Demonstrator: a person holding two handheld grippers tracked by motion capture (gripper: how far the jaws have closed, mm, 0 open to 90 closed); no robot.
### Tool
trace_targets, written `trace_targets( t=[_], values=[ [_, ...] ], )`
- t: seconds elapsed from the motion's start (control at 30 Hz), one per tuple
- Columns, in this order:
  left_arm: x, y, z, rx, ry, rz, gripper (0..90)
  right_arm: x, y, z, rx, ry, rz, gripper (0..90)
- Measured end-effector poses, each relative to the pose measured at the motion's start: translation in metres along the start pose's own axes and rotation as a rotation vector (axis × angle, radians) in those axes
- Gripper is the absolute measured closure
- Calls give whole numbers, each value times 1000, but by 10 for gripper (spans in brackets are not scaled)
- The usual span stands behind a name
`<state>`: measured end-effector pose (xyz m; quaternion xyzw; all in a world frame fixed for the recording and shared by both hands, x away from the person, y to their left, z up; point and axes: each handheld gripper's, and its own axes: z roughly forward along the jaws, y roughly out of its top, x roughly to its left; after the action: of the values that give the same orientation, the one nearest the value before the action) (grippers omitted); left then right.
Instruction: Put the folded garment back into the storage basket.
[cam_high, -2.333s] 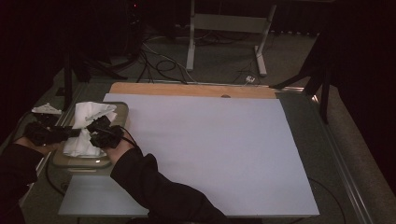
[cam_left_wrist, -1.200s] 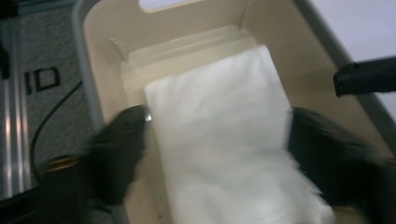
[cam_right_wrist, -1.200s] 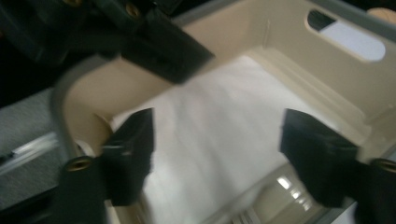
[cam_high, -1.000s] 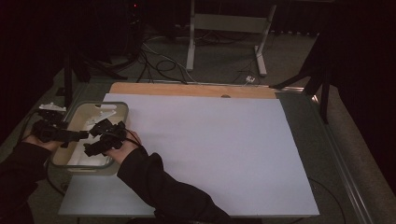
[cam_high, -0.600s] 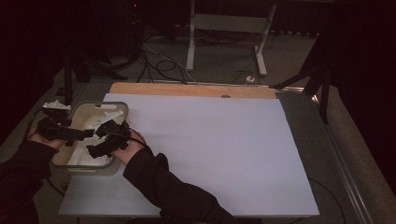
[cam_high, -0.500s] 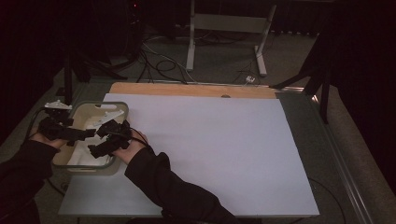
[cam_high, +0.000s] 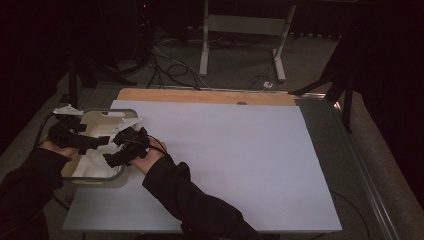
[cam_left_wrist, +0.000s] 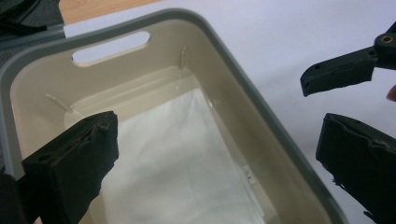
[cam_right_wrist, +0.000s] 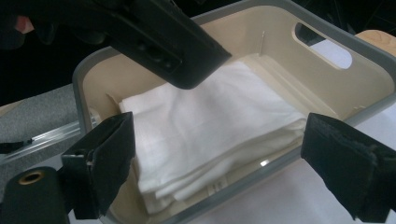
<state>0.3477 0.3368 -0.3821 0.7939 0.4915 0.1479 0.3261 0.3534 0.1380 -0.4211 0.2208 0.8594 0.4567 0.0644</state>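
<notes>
Dark room behind, w/ a grey carpeted floor (cam_high: 235, 65), a pale metal stand (cam_high: 245, 30) and loose black cables (cam_high: 170, 70) at the far side. Nearer, a table w/ a big white sheet (cam_high: 235, 160) over most of its top; a wooden strip (cam_high: 200, 96) runs along the sheet's far edge, grey tabletop (cam_high: 345, 150) past its right edge.

At the table's left end sits a cream bin (cam_high: 107, 116) w/ grey rim and a handle slot in its far wall. Folded white cloth (cam_right_wrist: 210, 126) lies flat in the bin's bottom, below and ahead of both sets of fingers, not touched.

Left gripper (cam_high: 102, 141) hangs over the bin, jaws spread wide, nothing between them. Right gripper (cam_high: 109, 161) is just beside it over the bin's near-right rim, jaws also wide, empty.
</notes>
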Motion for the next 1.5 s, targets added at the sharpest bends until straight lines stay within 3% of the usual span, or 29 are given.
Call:
trace_targets(
  t=[0.3,0.47,0.5,0.93,1.37,1.5],
  values=[
    [-8,4,3,1,-17,26,0,-8,-4,-11,-2,-6,-6,101],
    [-10,6,3,-9,-34,33,0,-13,-7,-17,1,1,23,101],
    [-10,6,2,-12,-39,32,0,-15,-8,-18,-2,-6,1,101],
    [-22,12,8,-39,-91,58,0,-30,-17,-40,-13,-19,3,101],
    [-46,19,16,-54,-180,138,0,-46,-32,-69,-24,4,15,101],
    [-54,21,19,-70,-217,161,0,-50,-38,-78,-20,10,-10,101]
  ],
)
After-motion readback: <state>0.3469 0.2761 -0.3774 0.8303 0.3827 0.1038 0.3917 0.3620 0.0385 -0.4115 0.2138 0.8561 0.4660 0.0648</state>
